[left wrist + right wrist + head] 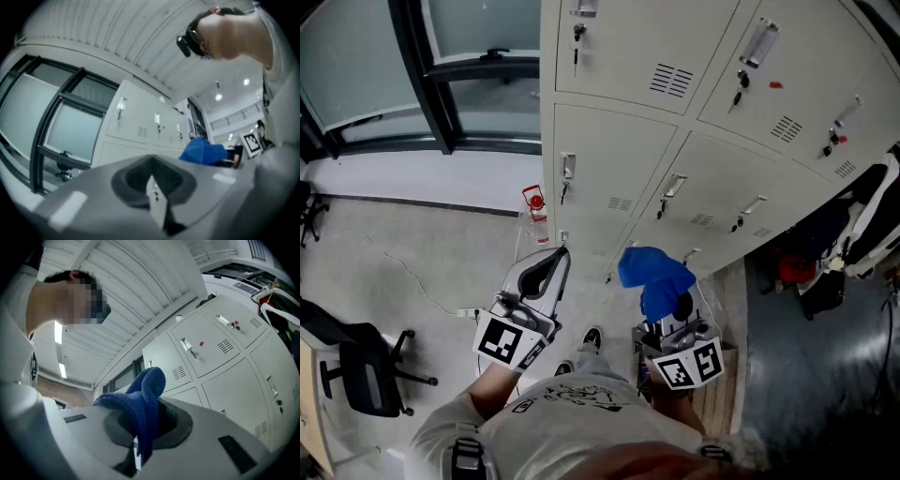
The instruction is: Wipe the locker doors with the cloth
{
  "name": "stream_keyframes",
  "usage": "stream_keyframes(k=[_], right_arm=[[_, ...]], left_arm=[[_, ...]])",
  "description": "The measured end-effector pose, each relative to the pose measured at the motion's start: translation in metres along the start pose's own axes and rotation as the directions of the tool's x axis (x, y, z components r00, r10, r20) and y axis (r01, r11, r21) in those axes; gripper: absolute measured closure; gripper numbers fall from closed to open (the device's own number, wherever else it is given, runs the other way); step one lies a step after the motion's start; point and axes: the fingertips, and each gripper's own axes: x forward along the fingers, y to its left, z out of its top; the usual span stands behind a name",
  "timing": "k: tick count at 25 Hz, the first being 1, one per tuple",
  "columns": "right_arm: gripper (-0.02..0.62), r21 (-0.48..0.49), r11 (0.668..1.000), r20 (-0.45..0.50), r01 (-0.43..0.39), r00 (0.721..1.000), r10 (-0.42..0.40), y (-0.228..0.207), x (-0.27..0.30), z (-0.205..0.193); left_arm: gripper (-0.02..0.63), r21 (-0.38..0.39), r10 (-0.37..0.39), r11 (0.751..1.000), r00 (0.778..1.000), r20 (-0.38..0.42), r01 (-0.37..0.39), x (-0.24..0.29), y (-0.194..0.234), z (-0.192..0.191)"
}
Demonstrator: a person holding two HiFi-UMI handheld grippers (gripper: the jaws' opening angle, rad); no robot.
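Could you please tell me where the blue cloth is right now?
The blue cloth is clamped in the right gripper, right of centre in the head view, in front of the locker doors.

Both arms reach forward and down, side by side. The left tongs (551, 264) are pressed together with nothing between them. The right tongs (677, 317) are clamped on a blue cloth (654, 272), which bunches above their tips.

Chair (358, 367): black, castors, lower left on floor (384, 244).
Window (366, 66): dark frames, upper left.
Cable (411, 275): thin, runs over the floor to power strip (469, 313).
Bottle (534, 202): red top.
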Motion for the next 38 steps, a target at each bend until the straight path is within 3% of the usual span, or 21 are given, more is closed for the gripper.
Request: stream_keyframes(k=[6, 11, 17, 21, 27, 33, 36, 38], right_arm=[[0.567, -0.059, 0.997, 0.025, -0.044, 0.999, 0.046, -0.064, 0.032, 0.039], [0.568, -0.150, 0.978, -0.019, -0.145, 0.989, 0.143, -0.070, 0.081, 0.065], [0.566, -0.403, 0.884, -0.017, -0.234, 0.968, 0.249, -0.036, 0.159, 0.113], [0.566, -0.627, 0.757, 0.031, -0.181, 0.966, 0.257, -0.010, 0.228, 0.162], [0.566, -0.857, 0.514, 0.108, -0.034, 0.964, 0.243, 0.037, 0.349, 0.242], [0.568, -0.945, 0.299, 0.198, 0.132, 0.959, 0.201, 0.072, 0.434, 0.303], [0.566, -0.956, 0.217, 0.239, 0.199, 0.955, 0.177, 0.079, 0.456, 0.319], [0.566, -0.964, 0.171, 0.227, 0.202, 0.963, 0.142, 0.078, 0.467, 0.318]], left_arm=[[0.604, 0.009, 0.014, 1.000, 1.000, 0.004, -0.014, 0.063, 0.013, -0.004], [0.604, 0.047, 0.010, 0.999, 0.999, 0.041, -0.012, 0.103, 0.032, 0.019], [0.604, 0.159, 0.009, 0.987, 0.996, 0.087, -0.023, 0.137, 0.077, 0.082], [0.604, 0.236, 0.047, 0.969, 0.992, 0.118, -0.075, 0.150, 0.114, 0.134], [0.604, 0.316, 0.050, 0.942, 0.978, 0.203, -0.114, 0.171, 0.159, 0.229], [0.604, 0.340, 0.046, 0.931, 0.966, 0.254, -0.133, 0.177, 0.186, 0.267], [0.604, 0.343, 0.061, 0.928, 0.967, 0.247, -0.146, 0.173, 0.195, 0.260], [0.604, 0.333, 0.064, 0.932, 0.970, 0.233, -0.141, 0.176, 0.200, 0.253]])
